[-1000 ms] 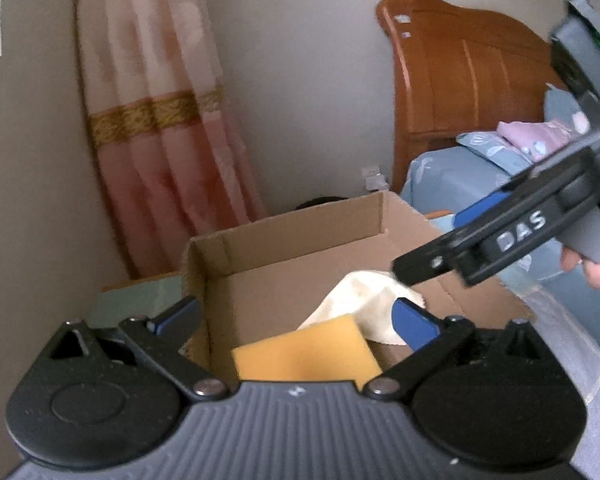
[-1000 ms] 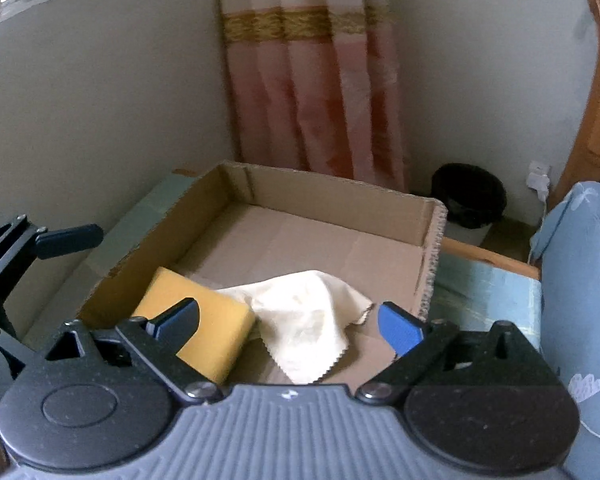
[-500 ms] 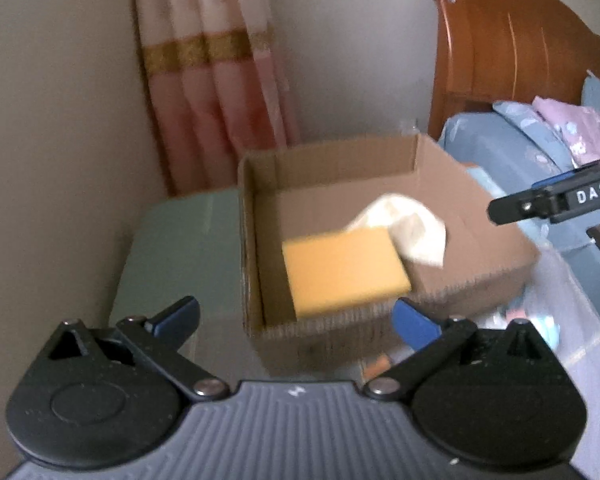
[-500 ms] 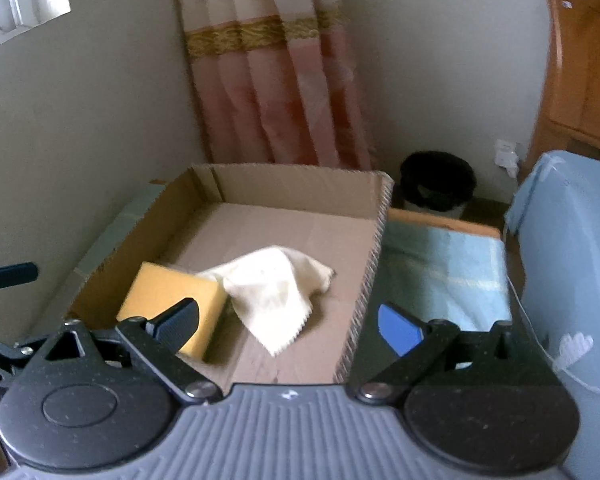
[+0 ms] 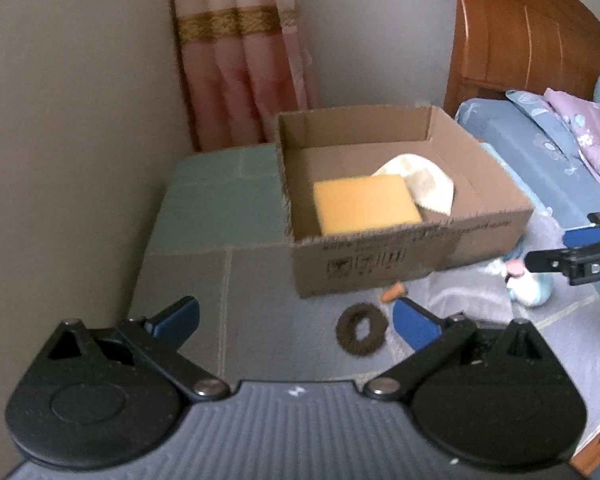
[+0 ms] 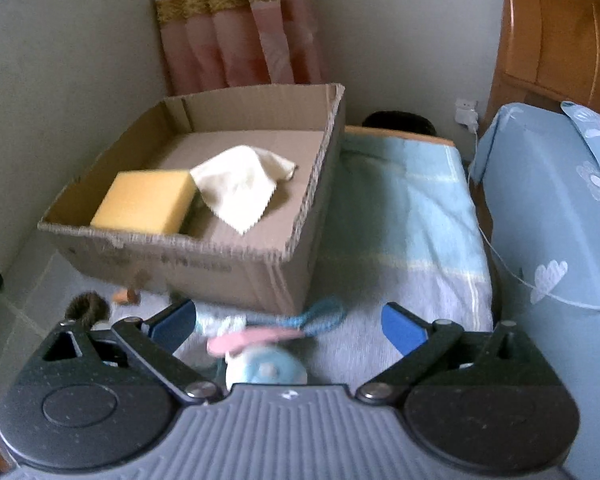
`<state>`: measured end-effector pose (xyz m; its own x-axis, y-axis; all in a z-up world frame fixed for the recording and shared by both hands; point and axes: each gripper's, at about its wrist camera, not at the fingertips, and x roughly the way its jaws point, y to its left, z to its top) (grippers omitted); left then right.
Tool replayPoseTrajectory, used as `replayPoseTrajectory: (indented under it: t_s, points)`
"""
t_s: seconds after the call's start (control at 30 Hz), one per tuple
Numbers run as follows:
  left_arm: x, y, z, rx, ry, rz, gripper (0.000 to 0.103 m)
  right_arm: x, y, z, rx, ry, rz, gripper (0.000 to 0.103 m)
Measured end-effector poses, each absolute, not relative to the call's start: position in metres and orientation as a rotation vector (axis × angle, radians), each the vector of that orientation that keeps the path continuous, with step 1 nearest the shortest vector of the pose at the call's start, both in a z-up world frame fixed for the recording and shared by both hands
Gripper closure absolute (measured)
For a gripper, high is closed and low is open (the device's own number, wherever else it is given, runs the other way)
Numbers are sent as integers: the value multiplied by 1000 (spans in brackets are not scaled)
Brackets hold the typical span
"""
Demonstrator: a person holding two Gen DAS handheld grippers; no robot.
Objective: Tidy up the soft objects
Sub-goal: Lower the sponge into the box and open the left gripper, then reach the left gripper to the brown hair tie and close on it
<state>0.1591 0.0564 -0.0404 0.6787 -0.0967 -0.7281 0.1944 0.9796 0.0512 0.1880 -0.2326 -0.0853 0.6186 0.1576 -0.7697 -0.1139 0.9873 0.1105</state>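
I am looking over the cardboard box (image 5: 403, 256) on the cloth-covered desk (image 5: 220, 216); it is already holding the yellow sponge (image 5: 363, 204) and the cream cloth (image 6: 240, 184). Outside, near its front wall, are lying the blue plush toy (image 6: 266, 368) and the brown hair scrunchie (image 5: 361, 334). My right tool (image 6: 288, 324) is hanging open just above the toy, my left tool (image 5: 296, 318) open beside the scrunchie. Both look light and squashy; I would be pinching the toy's round body, the scrunchie across its ring.
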Motion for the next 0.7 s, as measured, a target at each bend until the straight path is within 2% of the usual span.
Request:
replayPoseTrajectory:
  t_s: [0.27, 0.7]
  points:
    - [160, 56, -90, 30, 908, -129, 1, 139, -219, -98, 28, 851, 76, 1]
    - [187, 38, -112, -6, 916, -134, 1, 106, -208, -115, -13, 805, 32, 1]
